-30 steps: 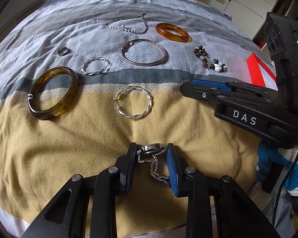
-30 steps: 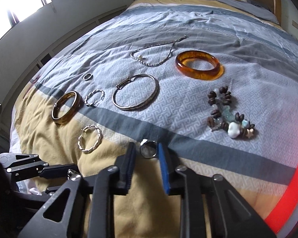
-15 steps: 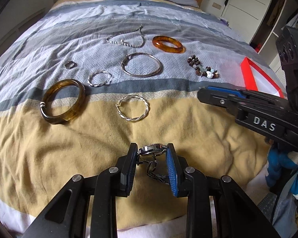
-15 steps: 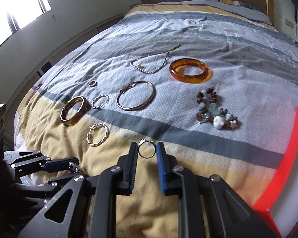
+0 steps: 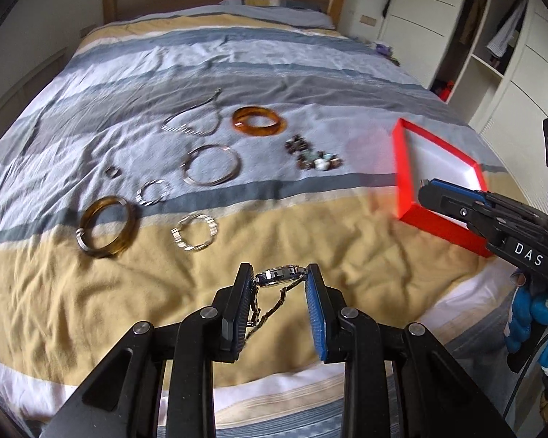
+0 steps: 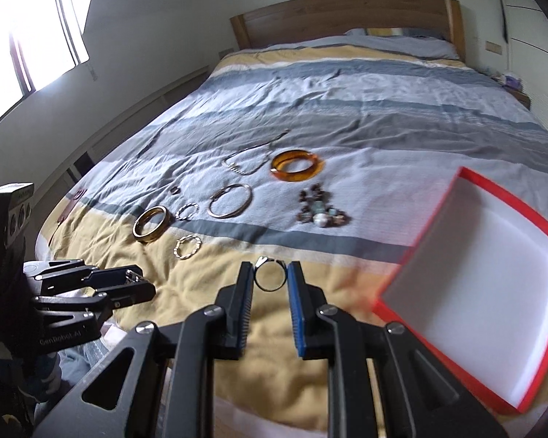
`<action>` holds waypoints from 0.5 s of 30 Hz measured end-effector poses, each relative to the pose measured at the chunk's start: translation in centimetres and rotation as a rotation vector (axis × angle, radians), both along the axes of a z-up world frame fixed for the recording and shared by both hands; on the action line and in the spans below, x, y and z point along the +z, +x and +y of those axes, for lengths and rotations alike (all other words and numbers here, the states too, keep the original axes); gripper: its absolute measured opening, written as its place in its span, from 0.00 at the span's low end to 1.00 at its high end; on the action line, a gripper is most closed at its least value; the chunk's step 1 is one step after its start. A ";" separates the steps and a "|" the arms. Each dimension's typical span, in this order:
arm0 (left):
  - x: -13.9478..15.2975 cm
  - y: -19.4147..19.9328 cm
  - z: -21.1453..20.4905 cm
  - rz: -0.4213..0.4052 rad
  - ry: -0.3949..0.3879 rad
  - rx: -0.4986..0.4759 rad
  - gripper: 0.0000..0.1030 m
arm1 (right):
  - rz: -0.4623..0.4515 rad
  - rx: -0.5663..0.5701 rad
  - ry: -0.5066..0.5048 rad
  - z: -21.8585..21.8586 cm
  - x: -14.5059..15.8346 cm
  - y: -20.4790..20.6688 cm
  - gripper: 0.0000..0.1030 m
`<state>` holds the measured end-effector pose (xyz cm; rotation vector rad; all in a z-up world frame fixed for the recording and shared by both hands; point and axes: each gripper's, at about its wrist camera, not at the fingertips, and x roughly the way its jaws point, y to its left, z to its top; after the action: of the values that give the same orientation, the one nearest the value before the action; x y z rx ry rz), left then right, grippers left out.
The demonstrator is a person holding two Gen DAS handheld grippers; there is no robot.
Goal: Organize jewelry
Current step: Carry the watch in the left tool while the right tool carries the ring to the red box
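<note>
My left gripper [image 5: 279, 277] is shut on a silver watch [image 5: 281, 274], whose metal band dangles between the fingers above the yellow part of the bedspread. My right gripper [image 6: 270, 273] is shut on a ring [image 6: 270, 276] held upright between its pads. It also shows at the right of the left wrist view as the right gripper [image 5: 425, 186], in front of a red-rimmed white tray [image 5: 405, 168]. In the right wrist view the tray [image 6: 467, 179] lies at the right. Bangles, chains and beads lie spread on the bed.
On the bedspread lie an amber bangle [image 5: 258, 119], a thin silver hoop [image 5: 211, 164], a bead bracelet [image 5: 316, 153], a chain [image 5: 197, 120], a brown bangle [image 5: 106, 225], two twisted rings [image 5: 195, 233] and a small ring [image 5: 112, 172]. A wardrobe [image 5: 493, 36] stands at the right.
Both grippers have risen and drawn back from the bed with their pieces held. The right gripper has swung right toward the red tray, which has come into both views.
</note>
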<state>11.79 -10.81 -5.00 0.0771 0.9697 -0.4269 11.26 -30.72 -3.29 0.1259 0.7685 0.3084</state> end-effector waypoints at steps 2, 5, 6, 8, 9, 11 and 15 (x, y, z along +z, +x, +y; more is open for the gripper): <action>0.6 -0.1 -1.9 -0.007 -0.007 -0.035 0.28 | -0.002 -0.044 -0.001 -2.5 0.3 -1.0 0.17; 1.3 -0.1 -5.1 -0.012 -0.023 -0.093 0.28 | 0.003 -0.120 -0.013 -6.4 0.2 -2.1 0.17; 1.5 0.1 -6.2 -0.013 -0.030 -0.114 0.28 | 0.007 -0.145 -0.016 -7.5 0.1 -2.4 0.17; 1.9 0.4 -8.8 -0.020 -0.037 -0.159 0.28 | 0.022 -0.208 -0.025 -10.4 -0.4 -3.0 0.17; 2.1 0.6 -10.1 -0.023 -0.043 -0.181 0.28 | 0.028 -0.229 -0.030 -11.4 -0.6 -3.1 0.17; 2.3 1.0 -12.8 -0.029 -0.047 -0.229 0.28 | 0.041 -0.260 -0.043 -13.0 -1.1 -3.4 0.17; 1.9 2.3 -18.0 -0.030 -0.049 -0.306 0.28 | 0.074 -0.295 -0.069 -15.2 -2.3 -3.6 0.17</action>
<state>14.12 -28.85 -3.08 0.1887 0.9199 -0.7283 7.64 -45.96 -5.57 0.1844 0.8211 -0.0024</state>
